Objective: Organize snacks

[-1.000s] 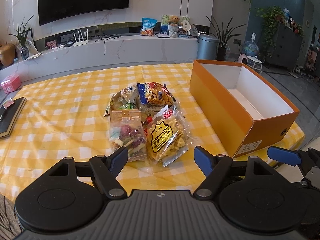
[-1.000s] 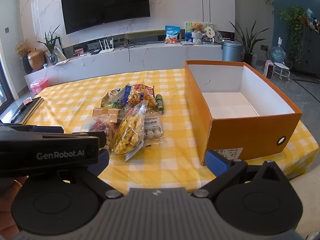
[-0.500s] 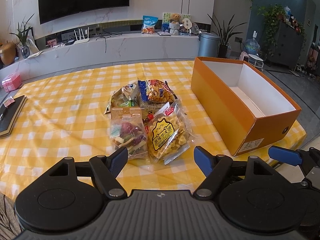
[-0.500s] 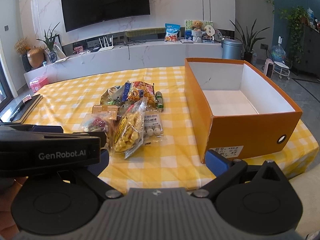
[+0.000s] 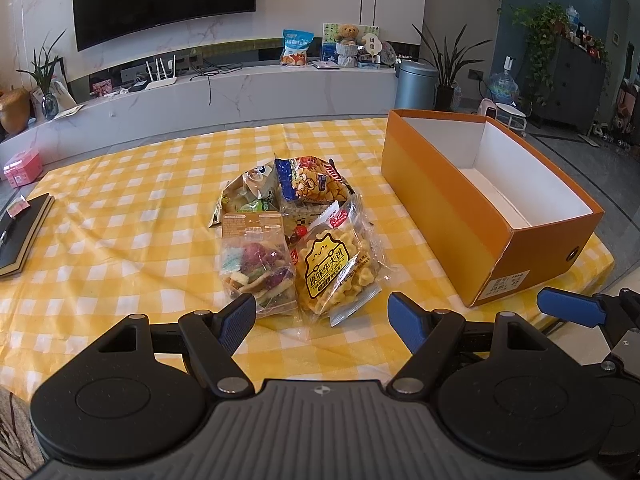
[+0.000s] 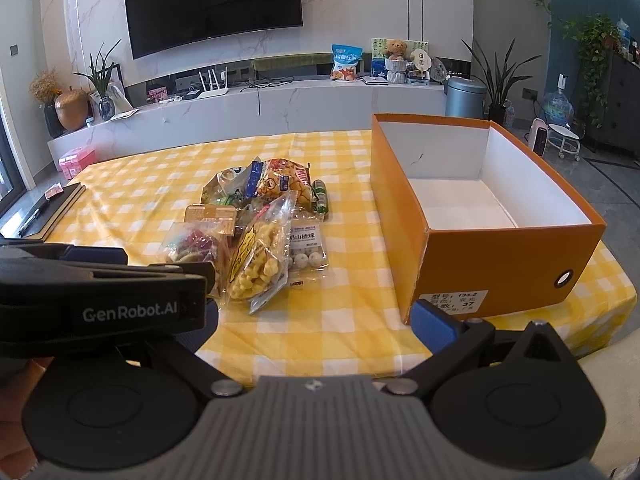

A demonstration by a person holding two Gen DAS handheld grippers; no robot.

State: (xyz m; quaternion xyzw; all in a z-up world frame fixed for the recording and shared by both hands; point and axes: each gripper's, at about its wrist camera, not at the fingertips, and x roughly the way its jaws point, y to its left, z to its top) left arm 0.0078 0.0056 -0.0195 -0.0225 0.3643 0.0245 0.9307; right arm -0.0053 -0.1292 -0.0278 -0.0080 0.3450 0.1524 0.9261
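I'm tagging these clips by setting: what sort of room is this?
Most likely a home living room: a wall-mounted television above a long marble console, potted plants, and a table with a yellow checked tablecloth.

Snack packets [image 5: 296, 236] lying heaped mid-table on tablecloth [image 5: 120, 240] — open box [image 5: 452, 216] sitting to right; notebook [image 5: 24, 232] lying at far left edge.

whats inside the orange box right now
Nothing visible: the orange box shows only its bare white floor and walls in the right wrist view. The floor strip just behind its near wall is hidden.
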